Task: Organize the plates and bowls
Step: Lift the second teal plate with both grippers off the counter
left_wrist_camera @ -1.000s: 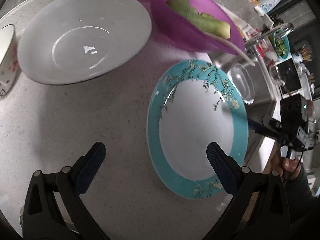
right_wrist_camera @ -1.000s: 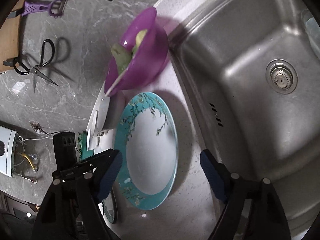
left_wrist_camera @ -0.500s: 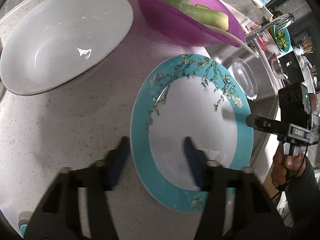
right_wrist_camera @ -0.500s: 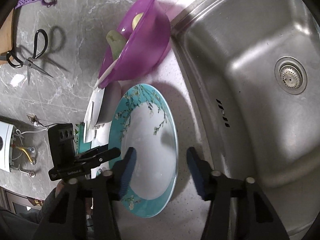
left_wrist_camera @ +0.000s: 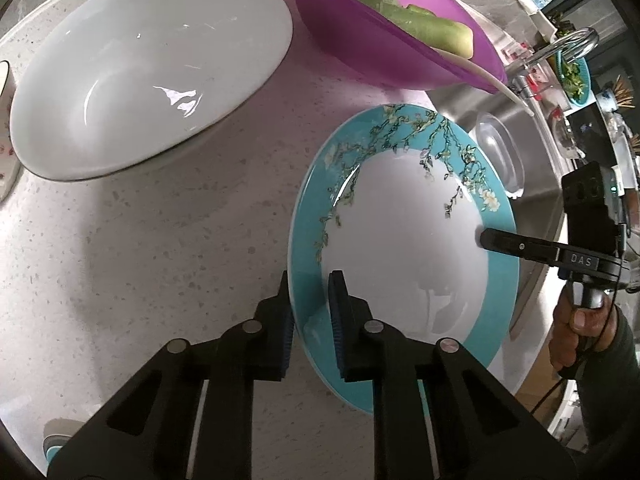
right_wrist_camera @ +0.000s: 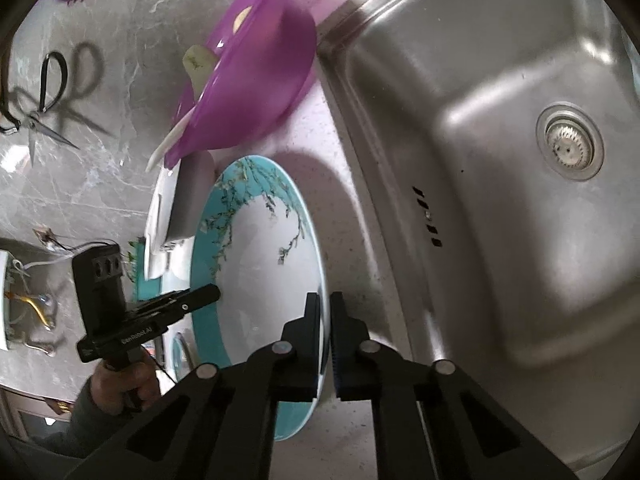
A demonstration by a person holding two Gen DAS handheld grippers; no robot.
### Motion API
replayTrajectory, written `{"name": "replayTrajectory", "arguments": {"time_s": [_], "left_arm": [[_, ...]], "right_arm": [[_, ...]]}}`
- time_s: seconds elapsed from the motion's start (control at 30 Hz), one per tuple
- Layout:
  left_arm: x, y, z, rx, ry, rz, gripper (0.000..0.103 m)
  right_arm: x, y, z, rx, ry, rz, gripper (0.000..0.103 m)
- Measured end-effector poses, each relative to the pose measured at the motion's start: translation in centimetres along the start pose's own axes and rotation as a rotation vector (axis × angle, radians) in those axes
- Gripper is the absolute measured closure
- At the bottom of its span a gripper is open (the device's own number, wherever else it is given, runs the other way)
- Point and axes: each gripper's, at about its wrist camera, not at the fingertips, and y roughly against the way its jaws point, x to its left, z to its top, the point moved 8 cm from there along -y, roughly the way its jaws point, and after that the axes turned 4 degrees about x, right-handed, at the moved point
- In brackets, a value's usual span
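On my far left the white bowl (left_wrist_camera: 148,76) sits empty on the speckled counter (left_wrist_camera: 160,240), with the edge of a patterned dish (left_wrist_camera: 6,168) just beside it at the frame's border. Next along, my left gripper (left_wrist_camera: 310,280) is clamped on the near-left rim of the teal plate (left_wrist_camera: 400,248), one pad under the rim and one on top, so the plate's blue band is pinched between them. The plate (white centre, flowering branches around the border) lies on the counter between the white bowl and the sink (right_wrist_camera: 500,160). Behind it the purple bowl (left_wrist_camera: 400,40) holds pale green vegetable pieces (left_wrist_camera: 400,16) and stands close to the plate's far edge. At the plate's opposite rim my right gripper (right_wrist_camera: 325,300) is closed on the edge too, its pads gripping the rim nearest the sink; in the left view its finger shows reaching onto the blue band. Rightmost is the steel sink with its drain (right_wrist_camera: 568,142), and scissors (right_wrist_camera: 36,108) lie far back on the grey marble.
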Motion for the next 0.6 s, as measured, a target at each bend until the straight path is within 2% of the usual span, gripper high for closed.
{"name": "replayTrajectory", "arguments": {"time_s": [0.6], "left_arm": [[-0.4,1.3,-0.6,-0.004,0.019,0.006,0.089]], "right_arm": [[0.7,0.8,-0.2,-0.006,-0.040,-0.003,0.095]]}}
